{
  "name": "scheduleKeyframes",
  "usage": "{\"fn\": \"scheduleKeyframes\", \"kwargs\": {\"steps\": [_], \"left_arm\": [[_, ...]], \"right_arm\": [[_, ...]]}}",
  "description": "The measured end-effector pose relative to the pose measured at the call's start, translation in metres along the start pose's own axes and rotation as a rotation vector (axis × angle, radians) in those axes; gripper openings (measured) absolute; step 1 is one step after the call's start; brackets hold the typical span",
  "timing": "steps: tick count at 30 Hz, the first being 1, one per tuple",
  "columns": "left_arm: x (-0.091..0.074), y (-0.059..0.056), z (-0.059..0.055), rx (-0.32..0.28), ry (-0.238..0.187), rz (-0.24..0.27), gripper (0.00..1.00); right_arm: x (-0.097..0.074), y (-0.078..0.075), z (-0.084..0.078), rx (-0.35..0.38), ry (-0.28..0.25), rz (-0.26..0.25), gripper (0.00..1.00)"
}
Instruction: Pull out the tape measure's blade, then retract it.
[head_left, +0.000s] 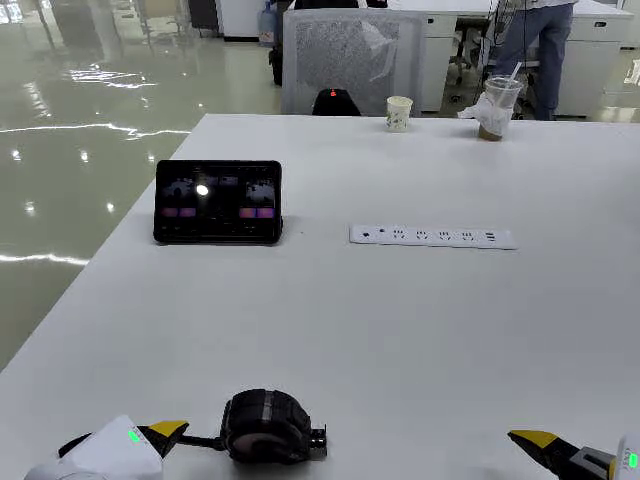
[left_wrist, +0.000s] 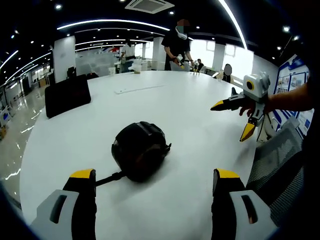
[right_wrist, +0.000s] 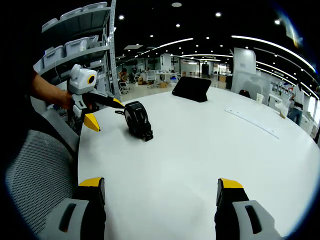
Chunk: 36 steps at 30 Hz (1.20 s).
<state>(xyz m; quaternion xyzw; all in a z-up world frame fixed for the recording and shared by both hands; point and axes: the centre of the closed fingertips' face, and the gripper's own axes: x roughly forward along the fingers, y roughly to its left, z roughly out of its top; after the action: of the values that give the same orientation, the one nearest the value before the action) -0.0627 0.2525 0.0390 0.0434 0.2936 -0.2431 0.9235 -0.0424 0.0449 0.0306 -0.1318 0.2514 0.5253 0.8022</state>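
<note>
1. Lying by the near edge of the bench, the tape sits just ahead of the left tongs, spread wide and empty; the right tongs, also agape and empty, are well apart.
2. Hard, compact case, probably hefty: clamp its sides, pinch the hook.
3. Head view adds the tablet farther back.

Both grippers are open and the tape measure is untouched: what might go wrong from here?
The tape measure lies loose near the front edge of the table; a pull before the left gripper clamps it may drag it. Its strap lies by one left jaw, so the grip may catch the strap instead.
</note>
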Motion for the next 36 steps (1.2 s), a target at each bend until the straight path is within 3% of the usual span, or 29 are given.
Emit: {"fn": "scheduleKeyframes", "kwargs": {"steps": [7, 11, 15, 19, 29, 36], "left_arm": [[-0.006, -0.004, -0.001, 0.015, -0.009, -0.013, 0.97], [-0.009, -0.003, 0.002, -0.001, -0.035, -0.014, 0.99], [-0.011, -0.002, 0.003, 0.020, -0.038, -0.004, 0.99], [-0.012, -0.002, 0.005, 0.005, -0.044, -0.008, 0.99], [-0.013, -0.005, 0.007, 0.052, -0.030, -0.012, 0.99], [-0.012, -0.007, 0.008, 0.043, -0.030, -0.036, 0.99]], "right_arm": [[-0.005, 0.001, -0.001, 0.023, -0.026, -0.009, 0.98], [-0.007, 0.001, -0.002, 0.028, -0.028, -0.009, 0.99], [-0.008, -0.001, -0.002, 0.031, -0.030, -0.014, 0.99], [-0.011, -0.003, 0.000, 0.032, -0.044, -0.028, 0.99], [-0.015, -0.006, 0.000, 0.030, -0.053, -0.039, 0.99], [-0.014, -0.006, -0.001, 0.033, -0.051, -0.036, 0.99]]}}
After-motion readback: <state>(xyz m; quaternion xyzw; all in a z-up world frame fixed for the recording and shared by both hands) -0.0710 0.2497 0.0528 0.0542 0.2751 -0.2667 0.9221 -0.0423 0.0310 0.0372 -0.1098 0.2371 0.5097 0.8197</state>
